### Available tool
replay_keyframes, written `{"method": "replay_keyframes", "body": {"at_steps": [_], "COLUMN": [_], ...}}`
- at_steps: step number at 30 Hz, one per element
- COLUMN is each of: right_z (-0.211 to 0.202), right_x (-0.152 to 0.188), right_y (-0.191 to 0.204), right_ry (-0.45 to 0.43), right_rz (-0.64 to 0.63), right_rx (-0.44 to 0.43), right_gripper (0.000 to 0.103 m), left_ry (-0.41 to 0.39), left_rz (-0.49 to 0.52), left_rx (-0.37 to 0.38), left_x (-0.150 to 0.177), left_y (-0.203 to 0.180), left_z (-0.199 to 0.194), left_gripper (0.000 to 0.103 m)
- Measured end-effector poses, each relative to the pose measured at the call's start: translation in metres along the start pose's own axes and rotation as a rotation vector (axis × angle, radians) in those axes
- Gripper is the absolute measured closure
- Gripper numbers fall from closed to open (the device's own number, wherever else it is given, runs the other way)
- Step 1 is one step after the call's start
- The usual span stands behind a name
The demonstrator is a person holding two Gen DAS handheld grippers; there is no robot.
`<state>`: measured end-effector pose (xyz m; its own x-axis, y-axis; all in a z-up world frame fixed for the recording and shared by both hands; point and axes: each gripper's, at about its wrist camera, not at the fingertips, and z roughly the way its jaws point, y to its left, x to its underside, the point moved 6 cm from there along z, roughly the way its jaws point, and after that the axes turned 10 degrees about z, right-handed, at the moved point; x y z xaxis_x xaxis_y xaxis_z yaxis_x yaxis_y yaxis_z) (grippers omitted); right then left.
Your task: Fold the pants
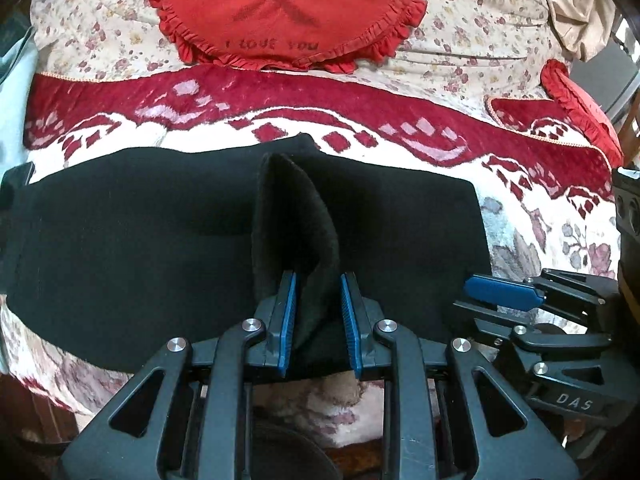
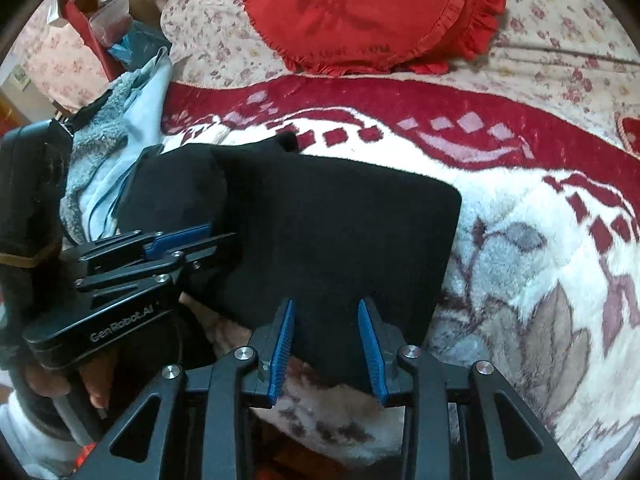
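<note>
Black pants (image 1: pixel 140 248) lie folded into a long flat band across the near part of the bed, on a fleecy red-and-white blanket (image 1: pixel 420 148). The near long edge of the band runs close to the bed's near edge. Cloth is matte, dark, thick-looking; no seams or pockets can be made out. The end toward the bed's right side is a clean square corner, seen plainly in the right wrist view (image 2: pixel 440 200).

Left gripper (image 1: pixel 318 292): clenched on a raised flap of the same black cloth, which stands up between the blue pads (image 1: pixel 289 320) as a tall rounded fold leaning slightly left. The flap's inner face looks fuzzier than the flat part.

Right gripper (image 2: pixel 326 316): jaws stand apart over the near edge of the pants, by the right end. Black cloth shows between the blue fingers (image 2: pixel 372 352), but the pads do not appear to press it; released.

Farther up the bed: a round red frilled cushion (image 1: pixel 280 8) on a floral sheet (image 1: pixel 480 32). A pale blue and grey fleece garment (image 2: pixel 120 140) is heaped at the bed's left side, just beyond the left end of the pants.
</note>
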<state>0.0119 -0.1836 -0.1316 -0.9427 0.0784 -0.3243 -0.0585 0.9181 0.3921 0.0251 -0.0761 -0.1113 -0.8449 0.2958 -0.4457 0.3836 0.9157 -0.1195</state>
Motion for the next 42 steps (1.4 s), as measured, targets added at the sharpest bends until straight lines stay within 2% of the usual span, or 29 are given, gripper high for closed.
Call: {"method": "replay_keyframes", "body": {"at_steps": [4,12,15,18,20,28,32,42], "right_z": [-0.011,-0.028,-0.022,-0.015,-0.011,0.025,0.023,-0.004], "right_x": [0.001,-0.013,-0.016,-0.017,-0.020,-0.049,-0.059,-0.039], "right_y": [0.001,0.009,0.005,0.003,0.005,0.016,0.021,0.044], "right_ry": [-0.007,-0.076,-0.070,-0.058,-0.056,-0.067,-0.065,-0.084], "right_rz": [0.019,0.015,0.008,0.020,0.016,-0.039,-0.034,-0.079], "right_rx": [-0.001,0.010,0.042,0.029,0.024,0.052,0.057,0.029], "right_gripper": [0.071,0.071,0.071,0.071,0.071,0.071,0.071,0.071], "left_ry": [-0.006,-0.039,-0.031,-0.008,-0.004,-0.006,-0.013,-0.068], "left_rz": [-0.007,-0.021,-0.041,-0.061,-0.063,-0.071,-0.078,-0.094], "left_rx": [-0.001,-0.020,-0.024,-0.027,-0.023,0.003,-0.002,-0.041], "left_x": [0.003,0.003,0.003,0.006,0.007,0.007,0.008,0.010], "left_y": [0.000,0.007,0.013,0.018,0.018,0.022,0.024,0.035], "left_z": [-0.006,-0.020,-0.016,-0.007,-0.004,-0.002,-0.009,-0.039], "left_gripper": [0.082,0.082,0.082,0.081,0.078,0.076,0.076,0.076]}}
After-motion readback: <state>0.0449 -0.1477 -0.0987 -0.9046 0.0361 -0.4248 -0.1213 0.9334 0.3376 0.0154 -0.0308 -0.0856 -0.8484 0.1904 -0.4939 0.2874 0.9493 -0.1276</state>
